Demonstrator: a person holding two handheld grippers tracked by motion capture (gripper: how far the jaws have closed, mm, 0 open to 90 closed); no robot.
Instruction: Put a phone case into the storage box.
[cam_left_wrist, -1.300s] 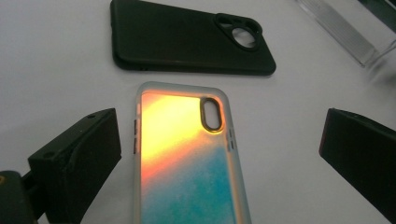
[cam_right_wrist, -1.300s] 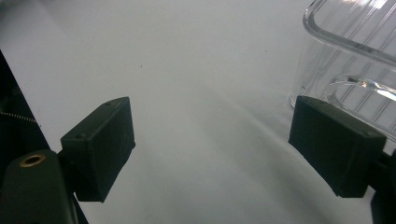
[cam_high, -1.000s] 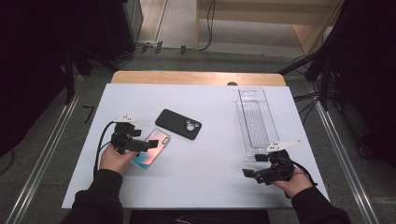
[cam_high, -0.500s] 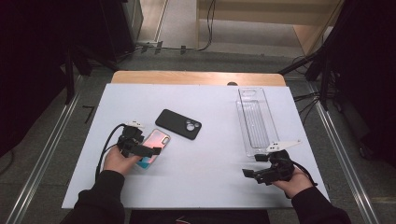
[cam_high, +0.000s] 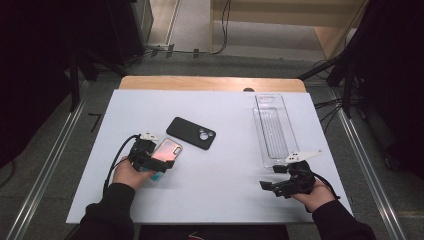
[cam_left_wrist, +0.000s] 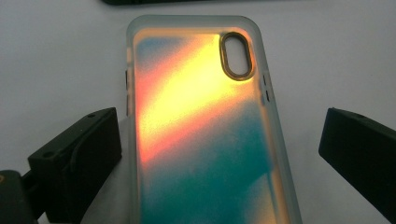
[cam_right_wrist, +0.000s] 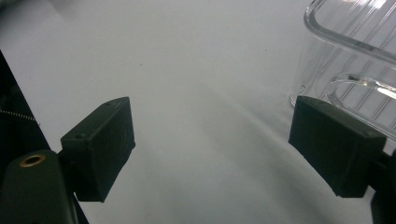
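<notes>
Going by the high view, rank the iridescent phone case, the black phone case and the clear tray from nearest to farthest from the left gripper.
1. Iridescent phone case, between the left gripper's open jaws.
2. Black phone case, just beyond, mid-table.
3. Clear tray, far right side.

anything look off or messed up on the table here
Nothing stands out. The iridescent phone case lies flat between the open jaws of the left gripper, uncracked. The black phone case and the clear tray sit flat on the table, nothing spilled.

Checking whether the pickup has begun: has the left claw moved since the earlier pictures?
Yes. The left claw has slid along the iridescent case, toward the black case.
</notes>
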